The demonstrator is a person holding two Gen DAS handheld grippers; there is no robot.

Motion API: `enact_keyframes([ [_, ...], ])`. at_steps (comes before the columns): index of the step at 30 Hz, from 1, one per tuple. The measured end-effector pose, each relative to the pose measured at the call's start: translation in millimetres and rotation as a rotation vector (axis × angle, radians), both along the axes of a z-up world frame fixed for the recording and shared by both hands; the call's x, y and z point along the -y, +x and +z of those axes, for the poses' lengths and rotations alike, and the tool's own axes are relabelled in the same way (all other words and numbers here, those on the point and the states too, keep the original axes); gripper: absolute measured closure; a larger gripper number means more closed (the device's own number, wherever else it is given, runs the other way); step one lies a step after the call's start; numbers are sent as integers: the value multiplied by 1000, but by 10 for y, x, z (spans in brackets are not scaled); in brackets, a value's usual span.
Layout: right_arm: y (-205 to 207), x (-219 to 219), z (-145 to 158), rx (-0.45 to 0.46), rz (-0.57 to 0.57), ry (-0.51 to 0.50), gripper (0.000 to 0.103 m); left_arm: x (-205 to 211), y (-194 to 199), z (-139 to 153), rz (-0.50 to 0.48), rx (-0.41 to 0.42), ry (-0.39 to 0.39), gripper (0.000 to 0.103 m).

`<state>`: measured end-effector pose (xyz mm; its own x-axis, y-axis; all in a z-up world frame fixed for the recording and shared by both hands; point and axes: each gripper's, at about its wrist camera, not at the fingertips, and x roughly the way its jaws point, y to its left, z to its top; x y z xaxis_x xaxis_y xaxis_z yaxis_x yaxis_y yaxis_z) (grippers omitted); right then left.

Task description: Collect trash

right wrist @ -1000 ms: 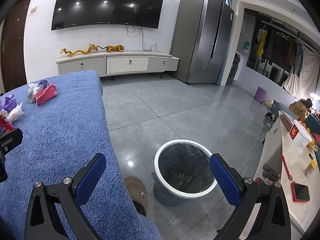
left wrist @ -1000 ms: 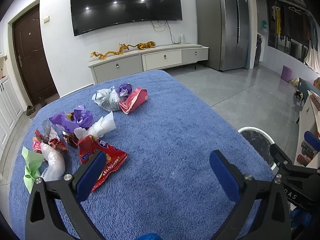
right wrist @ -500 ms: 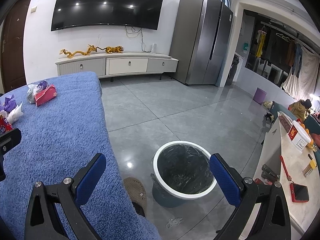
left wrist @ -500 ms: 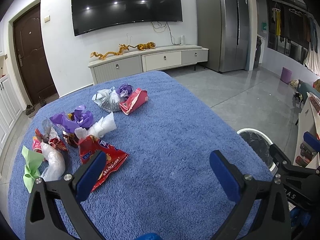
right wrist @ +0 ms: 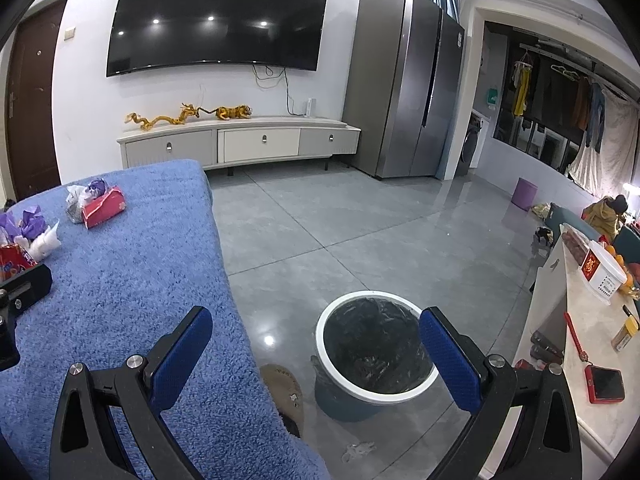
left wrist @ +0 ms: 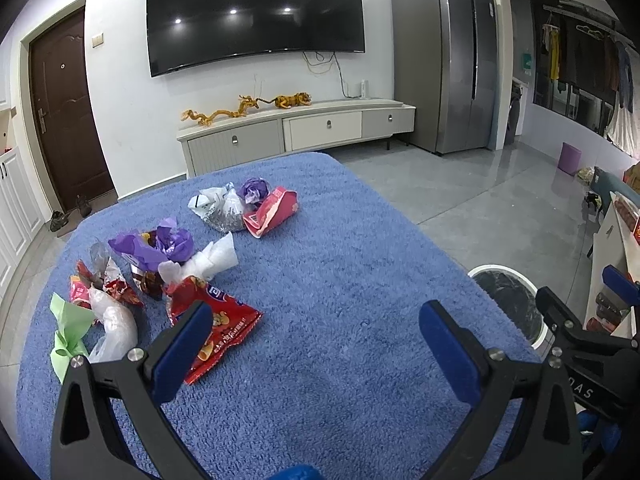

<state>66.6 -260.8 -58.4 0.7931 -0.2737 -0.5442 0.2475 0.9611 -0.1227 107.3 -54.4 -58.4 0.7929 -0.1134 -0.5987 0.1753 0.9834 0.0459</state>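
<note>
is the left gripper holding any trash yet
No, the left gripper is open over bare blue towel, with nothing between its pads.

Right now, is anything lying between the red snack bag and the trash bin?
Only bare blue blanket lies between the red snack bag and the trash bin, as the left wrist view shows.

We see our right gripper (right wrist: pixel 316 338) at the bottom of the frame, blue-padded fingers (right wrist: pixel 182 354) spread wide with nothing between them. Between them, lower centre, stands a round white-rimmed bin with a black liner (right wrist: pixel 374 346) on grey floor tiles (right wrist: pixel 320 220). The blue fluffy cloth-covered table (right wrist: pixel 132 280) fills the left, with a red packet (right wrist: pixel 105 207) near its far end.
</note>
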Motion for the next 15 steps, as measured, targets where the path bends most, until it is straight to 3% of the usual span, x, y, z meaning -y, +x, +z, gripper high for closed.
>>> enact_keyframes([
  [15, -150, -71, 223, 62, -5, -10, 0, -65, -183, 180, -19, 45, -24, 0],
])
